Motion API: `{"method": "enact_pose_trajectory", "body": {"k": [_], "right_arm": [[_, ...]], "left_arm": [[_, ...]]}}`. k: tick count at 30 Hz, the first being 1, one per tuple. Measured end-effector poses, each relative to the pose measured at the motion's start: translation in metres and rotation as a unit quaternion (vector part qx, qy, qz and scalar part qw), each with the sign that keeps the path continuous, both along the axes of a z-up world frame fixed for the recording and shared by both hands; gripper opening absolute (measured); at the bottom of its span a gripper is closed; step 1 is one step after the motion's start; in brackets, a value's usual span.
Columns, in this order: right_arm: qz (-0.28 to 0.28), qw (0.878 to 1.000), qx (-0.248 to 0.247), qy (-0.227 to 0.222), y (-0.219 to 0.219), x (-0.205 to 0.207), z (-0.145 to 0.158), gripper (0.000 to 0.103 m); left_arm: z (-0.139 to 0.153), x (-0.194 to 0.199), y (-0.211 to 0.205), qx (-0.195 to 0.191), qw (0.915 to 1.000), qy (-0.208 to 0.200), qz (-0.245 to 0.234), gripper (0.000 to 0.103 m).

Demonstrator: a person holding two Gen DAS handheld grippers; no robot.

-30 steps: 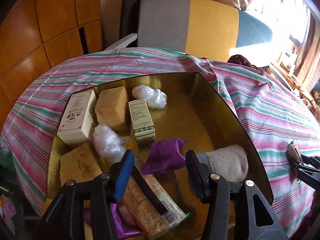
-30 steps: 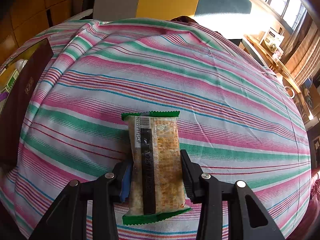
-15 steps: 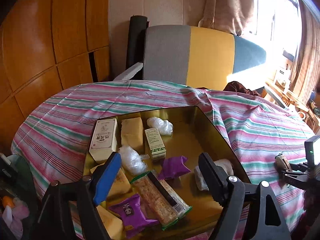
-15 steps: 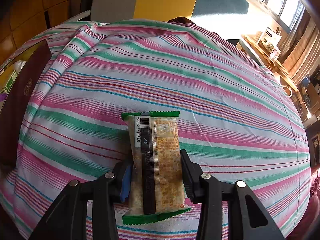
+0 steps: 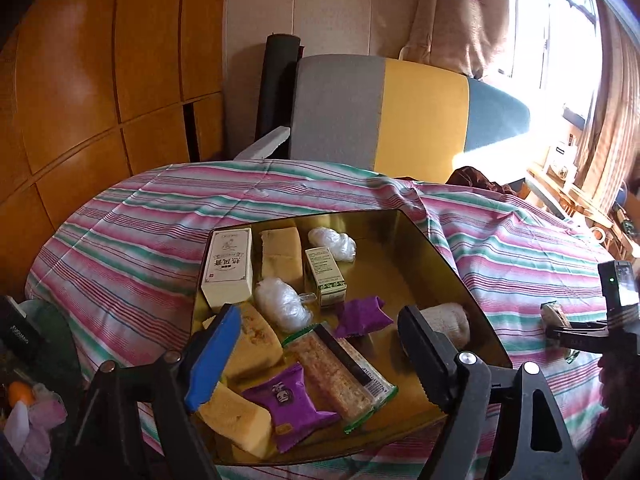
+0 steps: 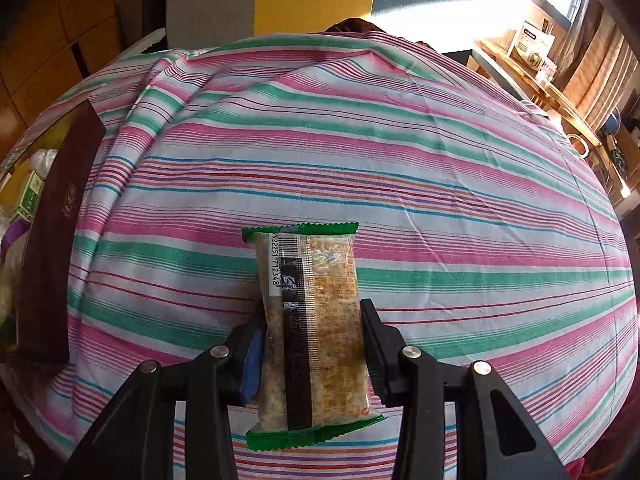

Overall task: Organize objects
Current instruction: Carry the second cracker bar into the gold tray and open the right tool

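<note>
A gold tin box (image 5: pixel 432 256) sits on the striped tablecloth and holds a white carton (image 5: pixel 228 266), a small green-white carton (image 5: pixel 325 276), yellow sponges (image 5: pixel 280 254), purple packets (image 5: pixel 288 400), plastic-wrapped lumps (image 5: pixel 282 304), a rolled towel (image 5: pixel 448 322) and a green-edged snack bar (image 5: pixel 340 372). My left gripper (image 5: pixel 316 356) is open and empty above the box's near end. My right gripper (image 6: pixel 312 346) is shut on a second green-edged snack bar (image 6: pixel 312 332) over the cloth; it also shows at the right of the left wrist view (image 5: pixel 554 314).
The box's dark maroon wall (image 6: pixel 56 232) stands at the left of the right wrist view. A grey, yellow and blue sofa (image 5: pixel 400 112) is behind the table. Wooden panelling (image 5: pixel 100 80) is on the left, shelves and a window on the right.
My left gripper has risen and pulled back from the box, open, leaving a snack bar inside. My right gripper has stayed shut on its bar, almost still.
</note>
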State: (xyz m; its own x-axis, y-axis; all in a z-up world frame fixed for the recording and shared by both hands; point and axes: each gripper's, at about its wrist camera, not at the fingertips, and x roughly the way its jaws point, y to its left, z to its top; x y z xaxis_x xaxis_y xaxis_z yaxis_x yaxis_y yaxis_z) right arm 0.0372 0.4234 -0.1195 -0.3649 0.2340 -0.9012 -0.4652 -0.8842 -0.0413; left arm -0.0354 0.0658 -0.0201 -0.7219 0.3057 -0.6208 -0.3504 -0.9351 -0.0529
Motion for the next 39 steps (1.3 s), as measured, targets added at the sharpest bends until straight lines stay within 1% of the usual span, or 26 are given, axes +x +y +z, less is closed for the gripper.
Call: {"method": "enact_pose_trajectory", "body": {"k": [3, 5, 11, 14, 16, 19, 22, 28, 30, 32, 36, 39], "right_arm": [[0.015, 1.000, -0.016, 0.018, -0.016, -0.011, 0.013, 0.042], [0.030, 0.999, -0.023, 0.036, -0.029, -0.021, 0.026, 0.043], [0.109, 0.990, -0.035, 0.077, -0.088, -0.069, 0.068, 0.042], [0.151, 0.984, -0.040, 0.084, -0.124, -0.099, 0.078, 0.042], [0.176, 0.981, -0.031, 0.081, -0.148, -0.118, 0.079, 0.042], [0.197, 0.977, -0.030, 0.069, -0.173, -0.146, 0.074, 0.042], [0.208, 0.977, -0.028, 0.046, -0.189, -0.171, 0.058, 0.043], [0.206, 0.978, -0.026, -0.011, -0.202, -0.204, 0.018, 0.043], [0.209, 0.977, -0.035, -0.025, -0.205, -0.208, 0.007, 0.043], [0.214, 0.976, -0.014, -0.024, -0.210, -0.208, 0.005, 0.043], [0.217, 0.976, -0.016, -0.020, -0.211, -0.207, 0.003, 0.043], [0.217, 0.976, -0.016, -0.011, -0.209, -0.201, 0.006, 0.044]], "left_arm": [[-0.001, -0.001, -0.005, 0.003, 1.0000, -0.002, 0.004, 0.082], [0.000, -0.002, -0.008, 0.005, 1.0000, -0.002, 0.006, 0.082], [0.004, -0.003, -0.018, 0.018, 0.9997, -0.001, 0.014, 0.084], [0.007, -0.005, -0.027, 0.027, 0.9993, 0.002, 0.024, 0.086], [0.009, -0.007, -0.034, 0.029, 0.9990, 0.004, 0.033, 0.086], [0.010, -0.009, -0.043, 0.033, 0.9985, 0.004, 0.044, 0.086], [0.009, -0.012, -0.052, 0.034, 0.9979, 0.002, 0.055, 0.086], [0.001, -0.018, -0.062, 0.028, 0.9973, -0.008, 0.068, 0.086], [-0.002, -0.019, -0.063, 0.027, 0.9970, -0.012, 0.071, 0.089], [-0.004, -0.021, -0.064, 0.025, 0.9968, -0.014, 0.074, 0.090], [-0.006, -0.022, -0.063, 0.020, 0.9966, -0.015, 0.078, 0.091], [-0.006, -0.022, -0.063, 0.017, 0.9963, -0.015, 0.083, 0.094]]}}
